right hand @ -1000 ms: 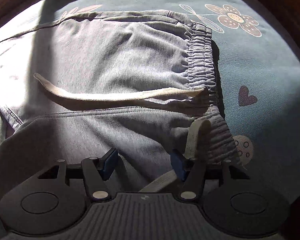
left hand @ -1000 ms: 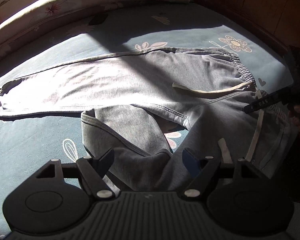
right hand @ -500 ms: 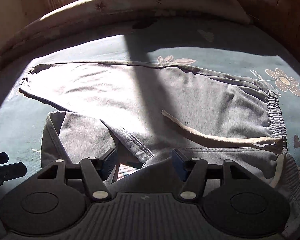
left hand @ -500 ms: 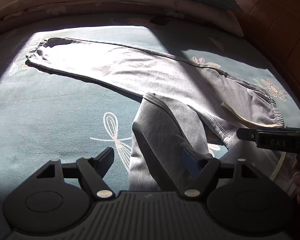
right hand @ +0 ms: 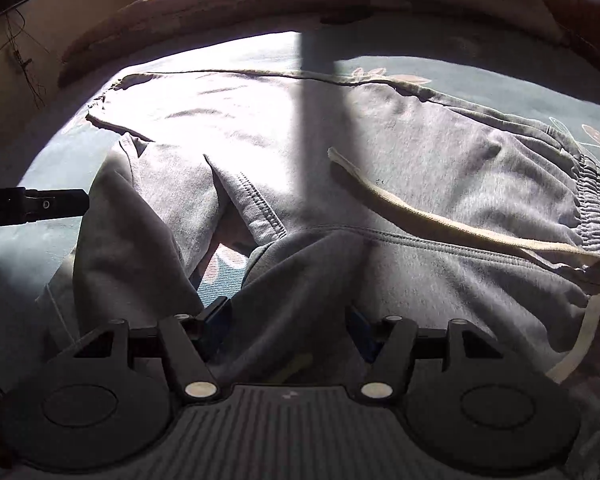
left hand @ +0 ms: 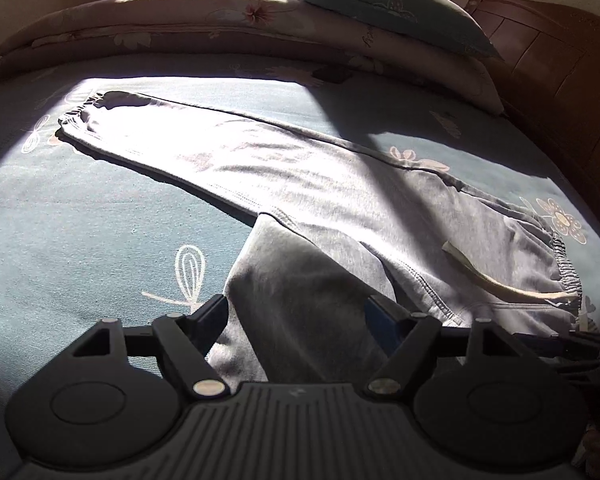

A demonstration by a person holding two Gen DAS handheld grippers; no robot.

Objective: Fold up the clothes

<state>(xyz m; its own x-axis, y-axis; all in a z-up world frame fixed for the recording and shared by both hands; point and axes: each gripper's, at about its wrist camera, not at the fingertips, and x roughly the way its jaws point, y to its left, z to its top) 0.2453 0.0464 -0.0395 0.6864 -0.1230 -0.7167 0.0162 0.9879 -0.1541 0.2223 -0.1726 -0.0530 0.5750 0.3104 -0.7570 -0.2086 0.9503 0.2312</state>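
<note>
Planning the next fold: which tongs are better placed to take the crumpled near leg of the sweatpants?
Probably left. The left tongs stand open straddling the crumpled near leg; the right tongs sit nearer the crotch.

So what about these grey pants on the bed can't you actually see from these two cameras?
- Near leg's cuff: both views, hidden behind the left gripper and right gripper bodies.
- Sweatpants fabric detail on the far leg: washed out by sun glare.
- Drawstring second end: right wrist view, runs behind the gripper body.

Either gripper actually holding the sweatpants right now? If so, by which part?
Nothing is held. The left gripper and right gripper both stand open over the near leg of the gray sweatpants, pads not pressing the fabric.
</note>
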